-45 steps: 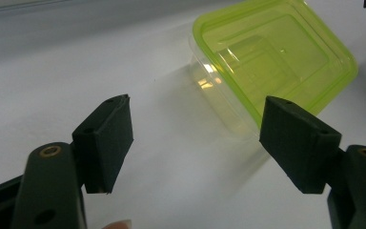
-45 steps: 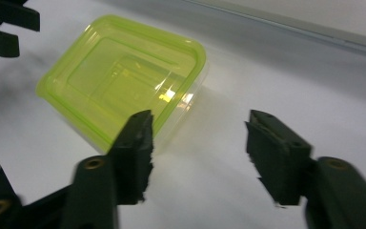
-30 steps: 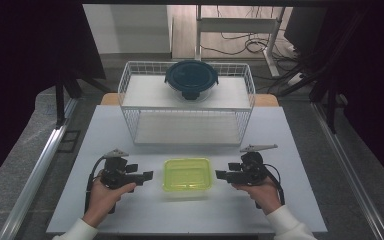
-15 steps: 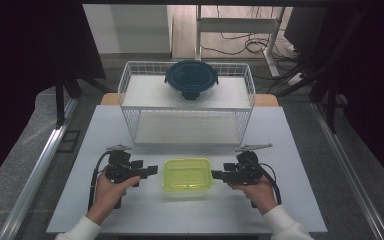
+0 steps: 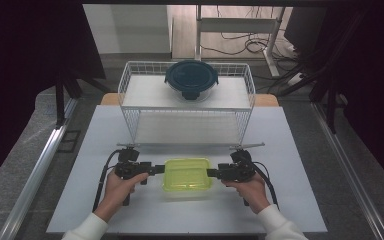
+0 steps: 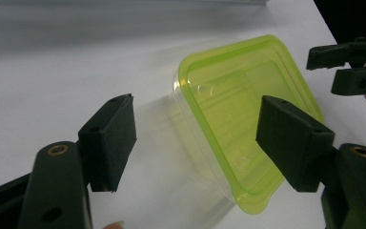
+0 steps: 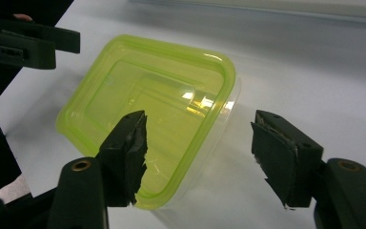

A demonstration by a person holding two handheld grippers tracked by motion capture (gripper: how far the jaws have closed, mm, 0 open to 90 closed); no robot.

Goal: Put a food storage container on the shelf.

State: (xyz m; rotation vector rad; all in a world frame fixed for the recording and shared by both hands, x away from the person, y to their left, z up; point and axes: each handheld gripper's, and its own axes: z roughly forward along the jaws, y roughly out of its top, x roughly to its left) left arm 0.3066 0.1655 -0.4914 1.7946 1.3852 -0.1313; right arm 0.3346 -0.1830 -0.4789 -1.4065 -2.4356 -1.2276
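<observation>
Left gripper [image 5: 156,169] and right gripper [image 5: 211,173] held low over near part of white table [image 5: 300,165], one hand each; both point inward at yellow-green lidded container [image 5: 187,174] lying flat between them; left jaws spread wide around container's left end, no contact seen; right jaws likewise apart at its right end; beyond, white wire basket [image 5: 130,85]; dark round lidded bowl [image 5: 191,78] on its upper shelf.
</observation>
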